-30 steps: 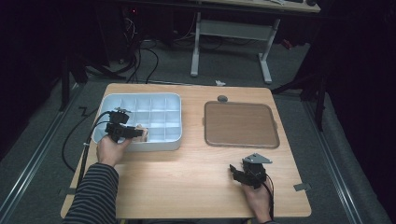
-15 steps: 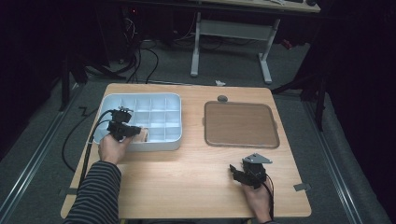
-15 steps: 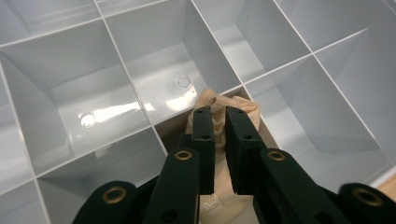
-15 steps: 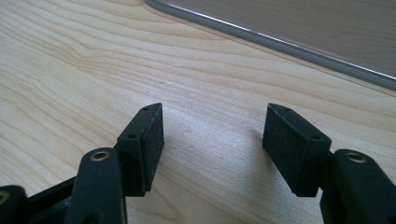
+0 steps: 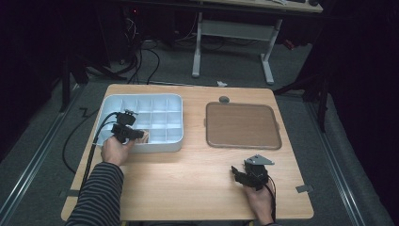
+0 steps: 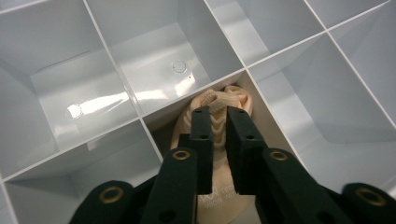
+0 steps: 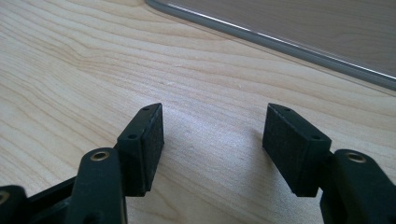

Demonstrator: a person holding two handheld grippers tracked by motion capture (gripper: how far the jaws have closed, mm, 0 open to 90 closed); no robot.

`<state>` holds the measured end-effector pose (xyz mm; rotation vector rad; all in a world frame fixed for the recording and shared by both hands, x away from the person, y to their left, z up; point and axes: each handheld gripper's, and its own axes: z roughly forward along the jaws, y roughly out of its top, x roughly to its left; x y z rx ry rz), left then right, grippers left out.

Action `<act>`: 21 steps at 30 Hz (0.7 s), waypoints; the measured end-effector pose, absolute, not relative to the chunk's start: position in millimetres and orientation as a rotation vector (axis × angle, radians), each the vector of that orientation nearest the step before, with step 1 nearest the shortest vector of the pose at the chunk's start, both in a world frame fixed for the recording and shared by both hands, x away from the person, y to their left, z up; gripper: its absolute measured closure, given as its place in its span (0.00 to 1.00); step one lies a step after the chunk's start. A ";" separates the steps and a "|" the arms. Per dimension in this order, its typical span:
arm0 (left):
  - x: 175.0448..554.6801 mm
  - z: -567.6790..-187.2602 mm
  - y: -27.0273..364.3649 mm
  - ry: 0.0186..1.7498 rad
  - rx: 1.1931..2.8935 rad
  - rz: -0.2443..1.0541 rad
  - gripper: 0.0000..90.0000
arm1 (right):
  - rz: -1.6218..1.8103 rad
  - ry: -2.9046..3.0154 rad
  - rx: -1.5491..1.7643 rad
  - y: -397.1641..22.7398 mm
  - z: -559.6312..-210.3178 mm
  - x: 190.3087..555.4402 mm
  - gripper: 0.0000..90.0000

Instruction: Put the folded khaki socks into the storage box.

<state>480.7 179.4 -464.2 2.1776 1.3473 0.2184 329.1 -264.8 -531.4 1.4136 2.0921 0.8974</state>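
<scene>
My left fingers [image 6: 219,122] are pinching a beige cloth-like item [image 6: 223,100], pads nearly together w/ a fold of it between them; they've just been closing then easing a bit. The item sits in a near-row compartment of the white divided tray [image 5: 160,101], at the desk's [image 5: 188,188] left side. To do this well, I think I should keep the squeeze firm, lift straight up so the item clears the divider walls w/o snagging, and avoid dragging the tray. My right fingers [image 7: 212,149] are spread wide, nothing between them, resting near the desk's near-right edge, just short of the brown tray [image 5: 242,125].
</scene>
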 end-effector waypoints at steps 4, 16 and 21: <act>477.6 -461.5 182.6 1.342 2.156 0.217 0.77 | 0.897 2.092 1.413 -264.8 -531.4 329.1 0.43; 468.1 -448.7 187.7 1.302 2.104 0.256 0.58 | 0.897 2.092 1.413 -264.8 -531.4 329.1 0.43; 463.3 -443.4 191.7 1.292 2.080 0.264 0.55 | 0.897 2.092 1.414 -264.8 -531.4 329.1 0.43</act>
